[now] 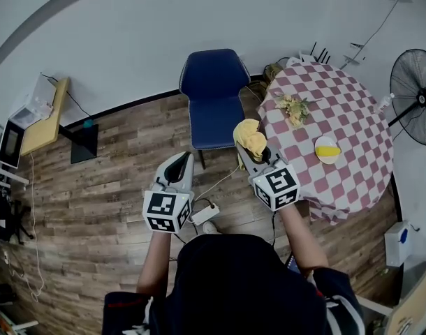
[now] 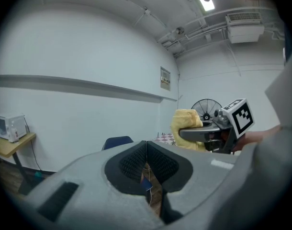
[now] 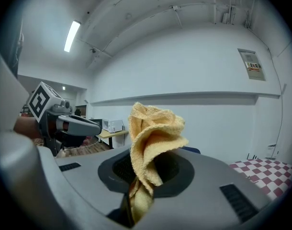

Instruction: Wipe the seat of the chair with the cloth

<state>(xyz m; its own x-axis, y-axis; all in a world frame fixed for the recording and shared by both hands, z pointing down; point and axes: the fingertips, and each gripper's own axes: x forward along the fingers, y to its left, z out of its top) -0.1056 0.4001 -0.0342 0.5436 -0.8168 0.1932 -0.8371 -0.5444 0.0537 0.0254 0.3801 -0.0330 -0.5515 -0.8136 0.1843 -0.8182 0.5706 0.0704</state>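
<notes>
Over the wood-plank floor (image 1: 94, 187), the person holds both grippers side by side, pointing toward the dark blue padded chair (image 1: 213, 96) that stands against the white wall; the left gripper (image 1: 182, 158) has its two black ribbed pads pressed together with nothing between them, which its own view (image 2: 146, 151) shows plainly. The right gripper (image 1: 246, 149) is clamped on a crumpled yellow terry cloth (image 1: 251, 137); in its own view the jaws (image 3: 146, 172) pinch the lower folds while the rest of the cloth (image 3: 153, 133) bunches upward above the pads. The cloth is in the air, apart from the chair; in the head view it shows just beside the seat's front right corner, and the seat itself lies bare. To the right of the chair stands a round table with a red-and-white checked cover (image 1: 353, 103); a black pedestal fan (image 1: 417, 96) is beyond it, near the wall.
</notes>
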